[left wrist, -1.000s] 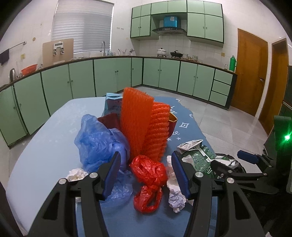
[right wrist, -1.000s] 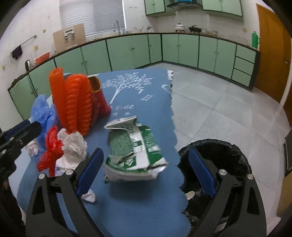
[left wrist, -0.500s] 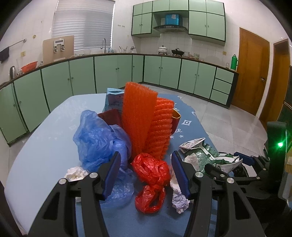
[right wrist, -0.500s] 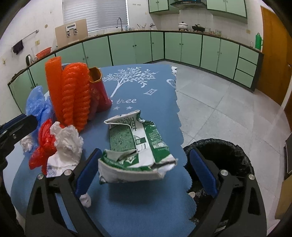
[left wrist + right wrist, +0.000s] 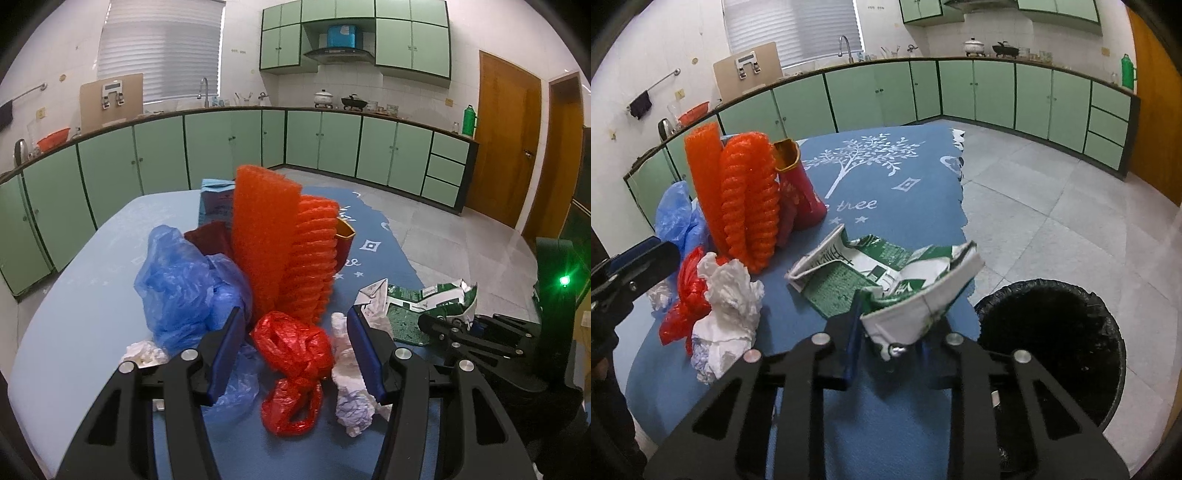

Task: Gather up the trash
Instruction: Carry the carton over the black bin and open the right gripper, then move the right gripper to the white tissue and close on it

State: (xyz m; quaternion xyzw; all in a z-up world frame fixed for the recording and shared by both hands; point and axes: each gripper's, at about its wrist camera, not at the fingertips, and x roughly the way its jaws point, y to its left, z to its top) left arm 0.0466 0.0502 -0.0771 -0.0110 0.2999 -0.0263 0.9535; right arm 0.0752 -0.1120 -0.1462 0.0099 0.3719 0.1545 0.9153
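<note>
Right gripper (image 5: pixel 892 332), lower centre of the right wrist view, has its jaws clamped on the near torn edge of the crushed green-and-white paper carton (image 5: pixel 886 273), which sits at frame centre, its far end seemingly resting on the blue printed tablecloth (image 5: pixel 886 173). The black-lined round waste bin (image 5: pixel 1052 354) stands on the floor at lower right, just beside the table edge. Judged by its creases, the carton is light, thin and partly stiff; its flattened rim is the sound place to hold, though the torn board may give under a hard pull. Left gripper (image 5: pixel 295 354), lower centre of the left wrist view, has its jaws spread wide and holding nothing, bracketing the crumpled red plastic bag (image 5: pixel 291 354); that bag looks soft, light and slippery, best pinched at its bunched middle. A crumpled white paper wad (image 5: pixel 351 369) touches its right side, and a blue plastic bag (image 5: pixel 184 288) lies to the left. Against the frame half a second back, the right jaws stood apart astride the carton and have since closed on it; the left gripper shows little change.
</note>
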